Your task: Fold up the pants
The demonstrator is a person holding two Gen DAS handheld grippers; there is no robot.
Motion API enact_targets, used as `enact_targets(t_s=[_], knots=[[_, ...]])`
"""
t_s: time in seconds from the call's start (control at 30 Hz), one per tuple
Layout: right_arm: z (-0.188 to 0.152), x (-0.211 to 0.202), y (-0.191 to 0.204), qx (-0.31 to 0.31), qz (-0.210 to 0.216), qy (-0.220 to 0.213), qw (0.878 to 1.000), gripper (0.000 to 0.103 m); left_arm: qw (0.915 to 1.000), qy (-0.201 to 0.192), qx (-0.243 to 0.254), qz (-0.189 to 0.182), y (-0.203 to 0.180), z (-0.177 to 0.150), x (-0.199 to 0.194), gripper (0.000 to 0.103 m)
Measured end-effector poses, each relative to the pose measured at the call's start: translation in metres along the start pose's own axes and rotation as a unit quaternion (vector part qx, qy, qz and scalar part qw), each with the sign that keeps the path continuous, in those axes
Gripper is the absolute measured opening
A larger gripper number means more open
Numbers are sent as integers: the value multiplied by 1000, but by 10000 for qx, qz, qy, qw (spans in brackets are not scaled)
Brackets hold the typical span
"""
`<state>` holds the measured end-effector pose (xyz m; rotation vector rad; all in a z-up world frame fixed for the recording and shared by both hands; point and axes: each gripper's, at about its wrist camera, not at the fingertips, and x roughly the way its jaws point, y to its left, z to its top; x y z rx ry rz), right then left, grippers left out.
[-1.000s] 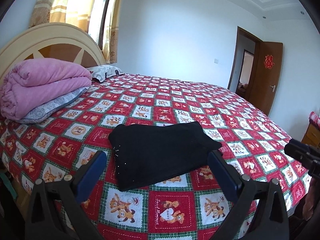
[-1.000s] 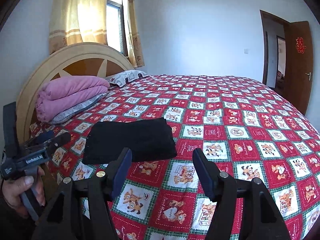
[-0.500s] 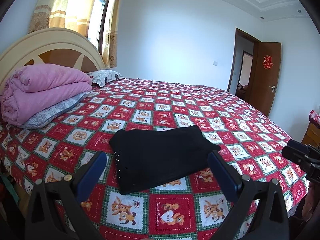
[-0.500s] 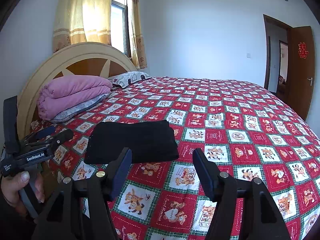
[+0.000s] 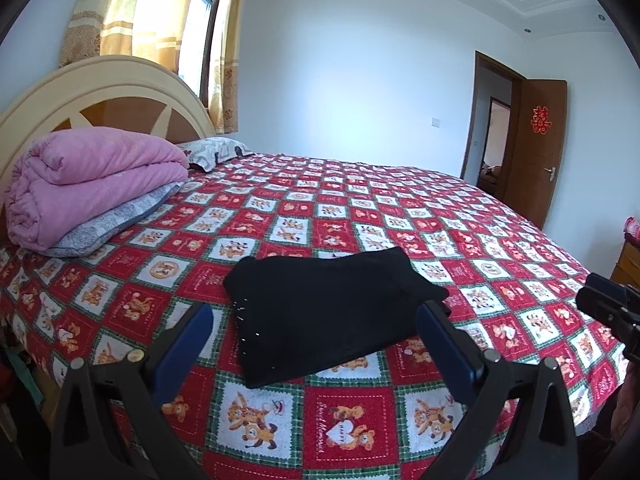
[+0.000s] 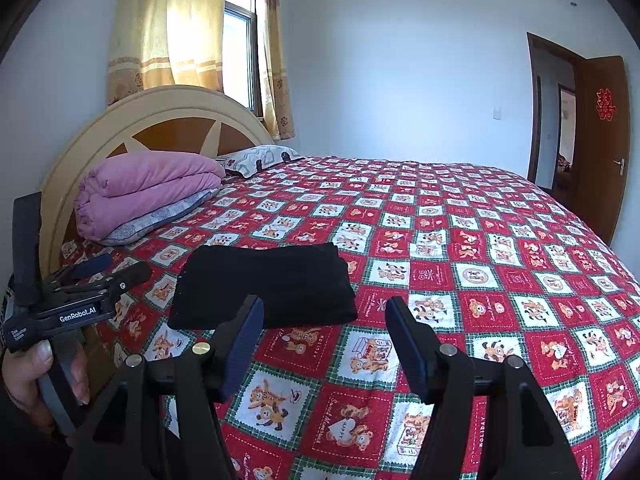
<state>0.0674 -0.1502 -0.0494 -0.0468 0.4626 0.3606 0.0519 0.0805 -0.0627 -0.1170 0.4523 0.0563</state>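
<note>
Left claw (image 5: 316, 340) just short of pants (image 5: 332, 312)

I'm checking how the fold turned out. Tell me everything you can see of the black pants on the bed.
The pants are plain black, of soft matte cloth, folded into a compact, roughly rectangular stack that lies flat on the red quilt near the bed's front edge. A row of small pale dots runs along their left edge. The right edge shows stacked layers, slightly uneven, with a corner that pokes out. Nothing holds them: both the left gripper and the right gripper are open and apart from them.
</note>
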Motion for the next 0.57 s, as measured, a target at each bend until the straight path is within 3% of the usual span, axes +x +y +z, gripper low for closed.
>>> enact_targets(t_s=[0.37,0.57], knots=[[-2,2,4,-53,-12,38,10000,65,9999,66,-46,116,4,-3,6,103],[-4,5,5,-52,12,107,9999,65,10000,13,70,-17,2,-6,7,103]])
